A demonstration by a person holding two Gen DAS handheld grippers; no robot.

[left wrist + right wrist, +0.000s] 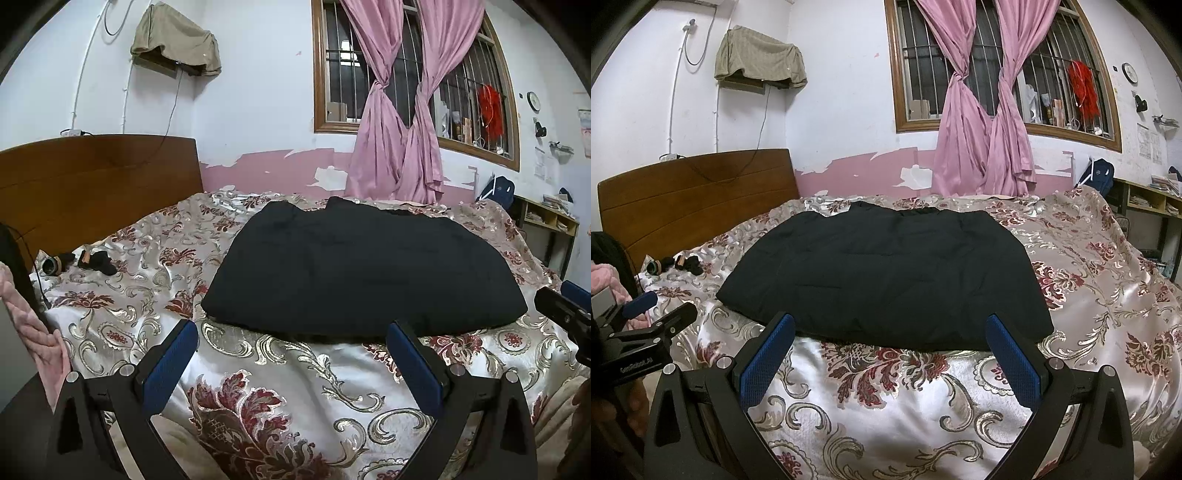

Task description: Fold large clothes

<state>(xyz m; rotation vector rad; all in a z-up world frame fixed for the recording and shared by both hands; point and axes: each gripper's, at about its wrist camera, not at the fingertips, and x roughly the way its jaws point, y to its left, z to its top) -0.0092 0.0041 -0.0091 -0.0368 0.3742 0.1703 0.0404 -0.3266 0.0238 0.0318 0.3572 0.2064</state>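
Both hand-held grippers, left [291,330] and right [890,325], spread wide, empty; folded black garment [354,266] just ahead on bed [280,373].

One folded black garment [364,269] lies on one bed covered by a shiny cream bedspread with red floral scrollwork [280,373]. Two handheld grippers with blue-padded black fingers are counted: the left gripper [291,332] and the right gripper [891,325], each with two fingers spread apart. One brown wooden headboard [92,184] stands at the bed's far left edge. Two knotted pink curtains [982,122] hang at one barred wooden-framed window [997,59]. A few small dark items (too small to count surely) sit near the headboard edge [92,260].
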